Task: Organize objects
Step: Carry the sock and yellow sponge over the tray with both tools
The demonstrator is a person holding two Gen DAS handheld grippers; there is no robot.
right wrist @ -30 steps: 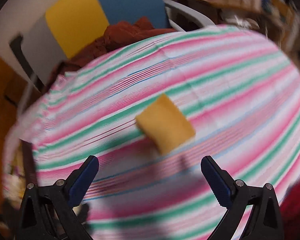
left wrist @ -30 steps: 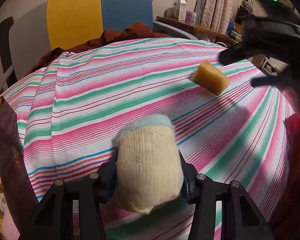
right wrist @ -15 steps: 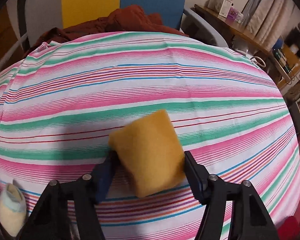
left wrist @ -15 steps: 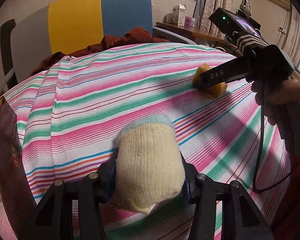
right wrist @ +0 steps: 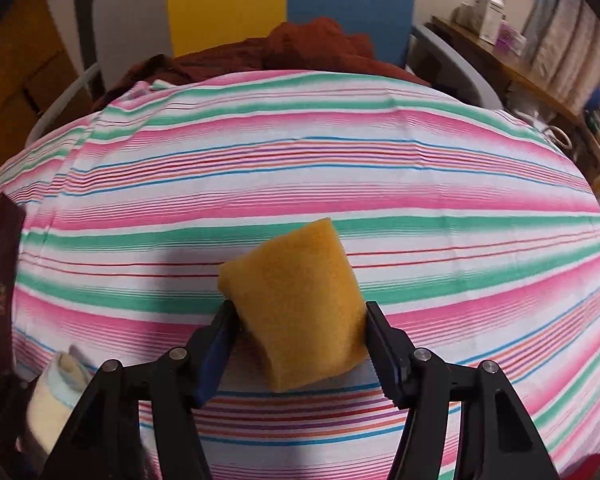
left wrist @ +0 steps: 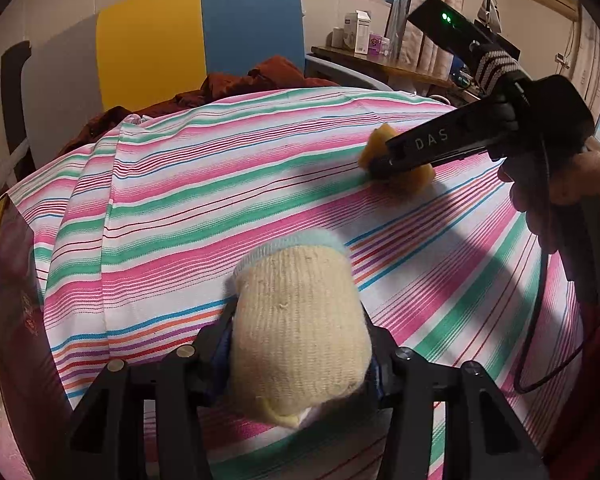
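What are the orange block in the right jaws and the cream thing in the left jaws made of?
Orange block: looks like open-cell foam sponge, with a matte, finely pitted surface and soft rounded edges, held between the right gripper jaws. Cream rolled item: knit fabric, probably a cotton-type sock, with visible ribbed stitches and a pale blue cuff, clamped in the left gripper. Fibre type cannot be told.

Left hand-held gripper (left wrist: 298, 344) and right hand-held gripper (right wrist: 300, 332) both clamp, held level.
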